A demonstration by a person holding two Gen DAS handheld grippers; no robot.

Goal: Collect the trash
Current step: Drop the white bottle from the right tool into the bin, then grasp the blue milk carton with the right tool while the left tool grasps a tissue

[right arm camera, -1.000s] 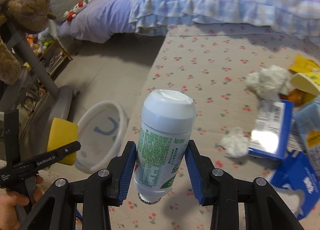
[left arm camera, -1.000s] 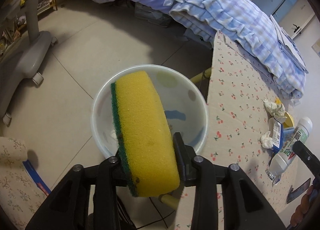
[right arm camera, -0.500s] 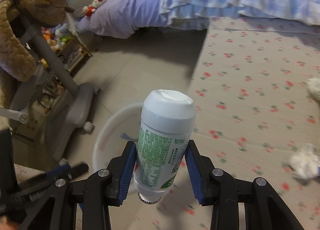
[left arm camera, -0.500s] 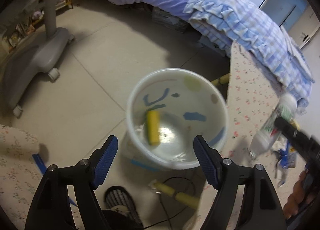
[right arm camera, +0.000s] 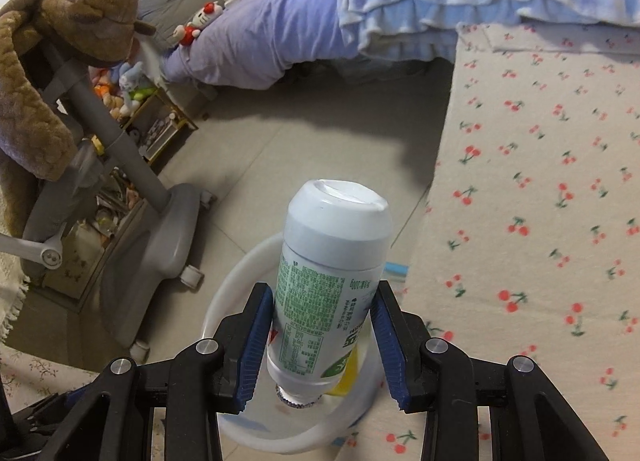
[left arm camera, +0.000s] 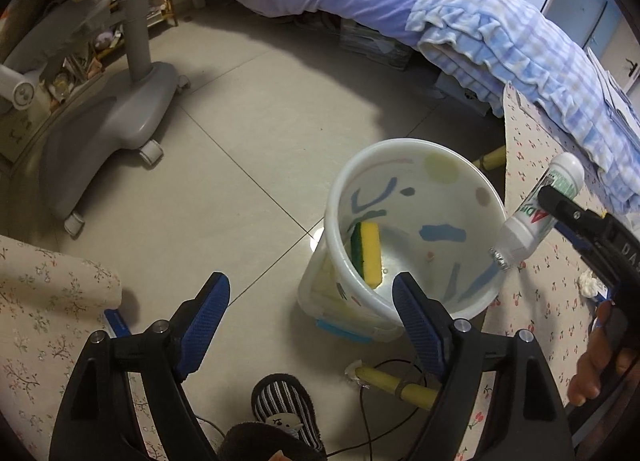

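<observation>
A white plastic bin [left arm camera: 472,181] stands on the floor beside the table. A yellow and green sponge [left arm camera: 367,253] lies inside it. My left gripper [left arm camera: 310,313] is open and empty, just above and short of the bin. My right gripper [right arm camera: 322,335] is shut on a white bottle with a green label [right arm camera: 332,281], held neck down over the bin's rim [right arm camera: 236,277]. The bottle also shows in the left wrist view [left arm camera: 536,213] at the bin's right edge.
A table with a cherry-print cloth [right arm camera: 540,201] is right of the bin. A grey wheeled stand [left arm camera: 116,121] is on the floor at left. A bed with blue bedding [left arm camera: 500,37] is behind. A yellow table leg [left arm camera: 396,381] and a slippered foot [left arm camera: 284,409] are near.
My left gripper opened and the sponge dropped into the bin. My right gripper carried the bottle left from over the table to above the bin.
</observation>
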